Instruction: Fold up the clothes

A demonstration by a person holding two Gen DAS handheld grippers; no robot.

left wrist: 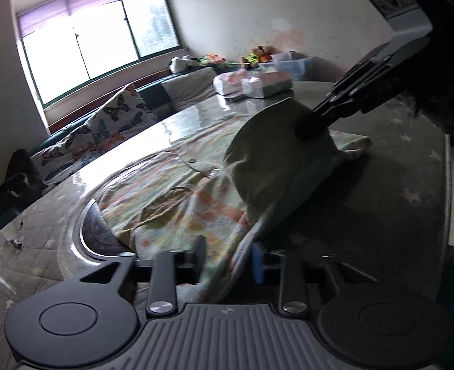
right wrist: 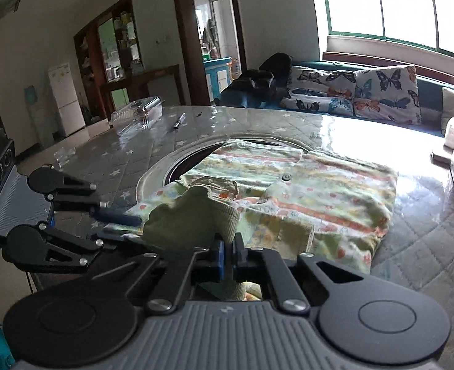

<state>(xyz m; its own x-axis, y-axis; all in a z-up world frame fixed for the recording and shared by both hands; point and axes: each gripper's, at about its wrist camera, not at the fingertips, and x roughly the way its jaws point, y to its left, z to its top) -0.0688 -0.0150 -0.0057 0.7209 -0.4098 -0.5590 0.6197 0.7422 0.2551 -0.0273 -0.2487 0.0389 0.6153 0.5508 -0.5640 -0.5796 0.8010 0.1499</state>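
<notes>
Right gripper: blue-padded fingers are sitting pinched together on the ribbed olive-green cuff of the garment, cloth clamped between the pads. In the left wrist view the same gripper is coming in from upper right, tips buried in a lifted olive-green fold.

Left gripper: fingers are standing a narrow gap apart with the garment's printed hem running between them; pads look to be pressing on it, though blur is making contact hard to confirm. From the right wrist view, the left gripper is lying low at left, its blue pads at the edge of the cloth.

Pastel-printed, button-front child's garment with olive lining is lying mostly flat on the table, near edge being held up by both grippers. Far part is draping over a round metal-rimmed recess in the tabletop.

Table is wearing a grey quilted star-print cover under glossy clear sheet. Clear plastic box and a pen are sitting at the far side, well apart from the garment. Butterfly-print cushions are lining the bench under the window.
</notes>
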